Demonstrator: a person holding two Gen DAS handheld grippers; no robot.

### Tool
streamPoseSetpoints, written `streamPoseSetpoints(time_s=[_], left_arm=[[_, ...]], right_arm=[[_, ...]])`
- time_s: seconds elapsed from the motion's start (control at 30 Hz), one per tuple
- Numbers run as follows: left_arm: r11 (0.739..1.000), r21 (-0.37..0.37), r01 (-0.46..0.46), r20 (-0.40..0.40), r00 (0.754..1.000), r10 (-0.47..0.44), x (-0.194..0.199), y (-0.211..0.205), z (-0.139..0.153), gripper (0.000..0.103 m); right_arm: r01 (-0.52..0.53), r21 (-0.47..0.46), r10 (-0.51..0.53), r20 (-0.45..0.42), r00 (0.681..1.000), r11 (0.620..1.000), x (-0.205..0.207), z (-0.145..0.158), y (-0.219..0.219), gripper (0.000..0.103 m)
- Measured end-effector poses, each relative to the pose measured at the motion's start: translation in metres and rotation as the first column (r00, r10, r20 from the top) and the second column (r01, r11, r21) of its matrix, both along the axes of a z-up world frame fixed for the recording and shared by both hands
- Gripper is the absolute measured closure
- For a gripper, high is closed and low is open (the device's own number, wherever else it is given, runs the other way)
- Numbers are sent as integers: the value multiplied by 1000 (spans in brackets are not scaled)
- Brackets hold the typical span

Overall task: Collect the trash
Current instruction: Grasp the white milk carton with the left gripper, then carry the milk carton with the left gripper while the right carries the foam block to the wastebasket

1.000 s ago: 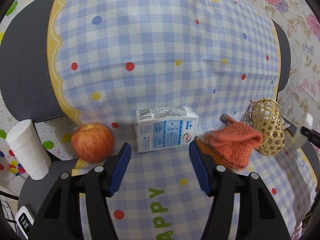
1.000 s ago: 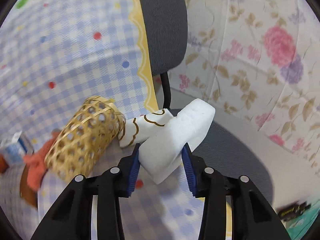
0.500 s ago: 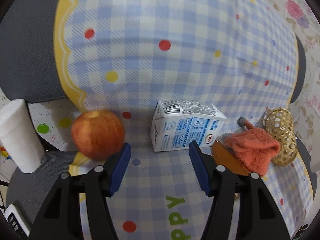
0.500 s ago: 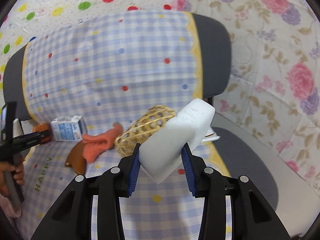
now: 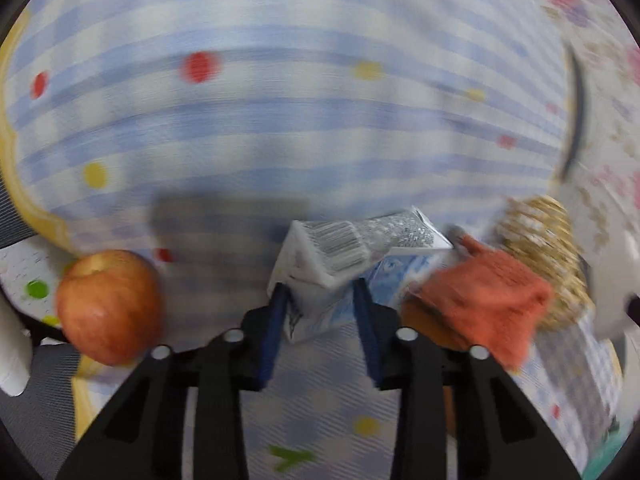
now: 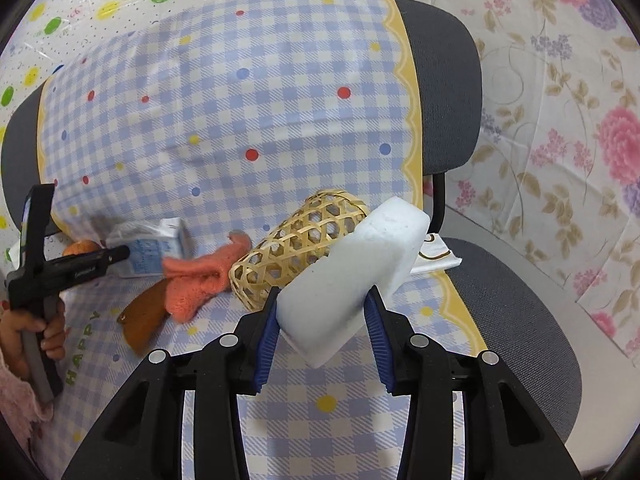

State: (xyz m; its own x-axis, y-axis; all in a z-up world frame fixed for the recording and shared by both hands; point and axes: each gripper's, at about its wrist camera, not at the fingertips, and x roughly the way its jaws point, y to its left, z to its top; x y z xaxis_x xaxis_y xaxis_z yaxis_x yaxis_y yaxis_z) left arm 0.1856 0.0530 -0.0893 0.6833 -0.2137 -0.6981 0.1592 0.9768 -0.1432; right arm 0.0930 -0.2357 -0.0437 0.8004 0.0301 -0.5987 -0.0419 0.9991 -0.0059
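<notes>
Closing my left hand-held gripper (image 5: 318,300) on the crumpled milk carton (image 5: 352,268) lying on the checked cloth over the chair seat (image 6: 520,320).

I am squeezing the carton's near end; the jaws have just been closing and its folded side is buckling between the pads, so I judge the grip is on. I am keeping the pinch low on the body, not the flimsy flap, and lifting straight so it clears the apple (image 5: 108,306) and the orange cloth (image 5: 486,300) beside it. My right hand-held gripper (image 6: 320,318) is clamping a white foam block (image 6: 352,276), partly open around it, near the woven basket (image 6: 296,248).
</notes>
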Motion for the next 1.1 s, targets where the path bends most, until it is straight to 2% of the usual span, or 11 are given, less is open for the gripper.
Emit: streamPoseSetpoints(time_s=[0.07,0.13,0.17,0.2,0.23,0.37,0.57,0.63,0.73,0.93,1.1], left_arm=[[995,-15,103,5,995,-103,-10,-15,3,74],[990,6,141,11,990,-141,-16,-24,5,73],[990,29,135,14,991,-135,-16,-26,6,61],[991,55,119,17,993,-121,-16,-27,6,39],[992,80,93,29,995,-95,-15,-28,5,29],[992,111,54,56,997,-61,-5,-20,6,25],[984,137,115,51,991,-123,13,-36,2,25],[979,148,139,69,986,-151,13,-41,5,33],[971,187,146,83,983,-164,1,-45,7,52],[965,237,114,88,986,-138,-21,-43,16,63],[990,139,38,114,992,-54,-48,-24,42,66]], right_arm=[[-4,5,4,-1,1000,1000,0,-1,0,60],[-9,10,9,-3,1000,1000,0,-2,0,60],[-11,11,11,-3,1000,1000,-1,-2,-1,60],[-8,12,9,-2,1000,1000,-1,-2,-1,60],[-8,12,8,-2,1000,1000,-1,-2,-1,60],[-9,10,9,-7,1000,1000,-1,-3,0,60],[-10,17,10,-12,1000,1000,0,-4,-2,60],[-9,14,9,-12,1000,1000,-1,-4,-2,60],[-14,23,15,-18,1000,1000,-3,-5,-1,60],[-34,34,34,-11,999,999,-15,-3,1,60],[-73,34,73,10,997,997,-36,8,9,60]])
